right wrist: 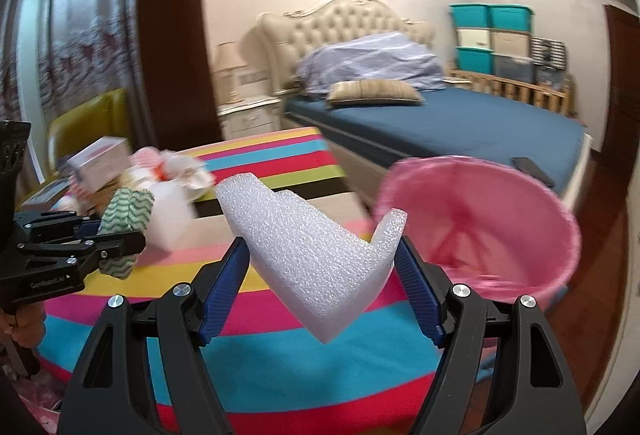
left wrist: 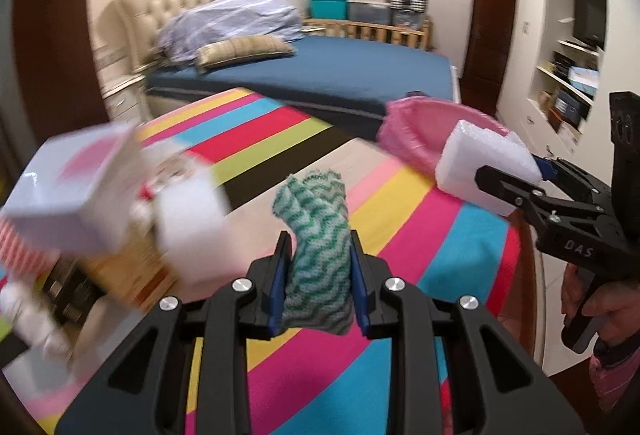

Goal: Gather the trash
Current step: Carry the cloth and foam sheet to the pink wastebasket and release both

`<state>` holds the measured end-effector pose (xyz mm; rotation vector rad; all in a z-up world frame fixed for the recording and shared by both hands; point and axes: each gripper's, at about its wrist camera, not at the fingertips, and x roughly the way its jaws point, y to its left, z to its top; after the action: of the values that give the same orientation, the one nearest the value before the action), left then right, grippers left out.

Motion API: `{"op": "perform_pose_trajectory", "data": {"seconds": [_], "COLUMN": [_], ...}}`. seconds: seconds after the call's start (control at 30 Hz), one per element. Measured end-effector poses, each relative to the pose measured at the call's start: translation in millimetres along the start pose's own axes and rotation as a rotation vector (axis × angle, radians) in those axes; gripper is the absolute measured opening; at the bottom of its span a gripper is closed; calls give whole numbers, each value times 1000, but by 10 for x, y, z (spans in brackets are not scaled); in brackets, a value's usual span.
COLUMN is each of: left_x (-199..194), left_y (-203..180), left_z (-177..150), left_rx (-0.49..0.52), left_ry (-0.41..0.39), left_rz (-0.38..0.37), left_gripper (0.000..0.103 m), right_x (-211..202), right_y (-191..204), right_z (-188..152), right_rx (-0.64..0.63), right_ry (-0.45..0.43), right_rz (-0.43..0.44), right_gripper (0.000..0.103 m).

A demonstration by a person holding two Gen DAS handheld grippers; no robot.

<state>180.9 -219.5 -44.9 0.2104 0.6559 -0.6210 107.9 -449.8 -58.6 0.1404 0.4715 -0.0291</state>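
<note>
The left gripper [left wrist: 319,275] has its blue-padded fingers [left wrist: 276,291] clamped on a crumpled green-and-white zigzag cloth [left wrist: 316,255], which stands up between them over the striped tablecloth [left wrist: 400,235]. The right gripper [right wrist: 322,267] has its fingers [right wrist: 224,275] spread wide and pressed against both ends of an L-shaped piece of white foam [right wrist: 304,243], held above the same bright stripes.

In the left wrist view the right gripper [left wrist: 504,191] shows at the right edge with the foam [left wrist: 480,163] in it, and white letters "DAS" are readable on its black body. In the right wrist view the left gripper [right wrist: 116,241] shows at the left edge, with writing on its body that looks like "GenRobot.AI", though small.

A bin lined with a pink bag [right wrist: 480,227] stands just right of the table, near the foam. At the table's far left lies a blurred heap of boxes and wrappers [right wrist: 120,163]; its print cannot be read. Beyond are a bed with a blue sheet [right wrist: 460,123] and stacked teal storage boxes [right wrist: 488,35].
</note>
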Motion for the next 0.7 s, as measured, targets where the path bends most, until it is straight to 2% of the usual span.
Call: {"op": "perform_pose_trajectory", "data": {"seconds": [0.17,0.33,0.43,0.7], "left_x": [284,740,984,1670], "left_y": [-325,-645,-796,-1171], "left_z": [301,674,871,1223], "left_rx": [50,64,96,95], "left_ry": [-26,-21,-34,-11], "left_rz": [-57,-149,-163,-248], "left_gripper": [27,27,30,30], "right_x": [0,98,168,399], "right_y": [-430,-856,-1098,-1427], "right_z": [45,81,100,115], "right_rx": [35,77,80,48], "right_ry": [-18,-16,-14,17], "right_rz": [-98,-180,-230,-287], "right_gripper": [71,71,71,72]}}
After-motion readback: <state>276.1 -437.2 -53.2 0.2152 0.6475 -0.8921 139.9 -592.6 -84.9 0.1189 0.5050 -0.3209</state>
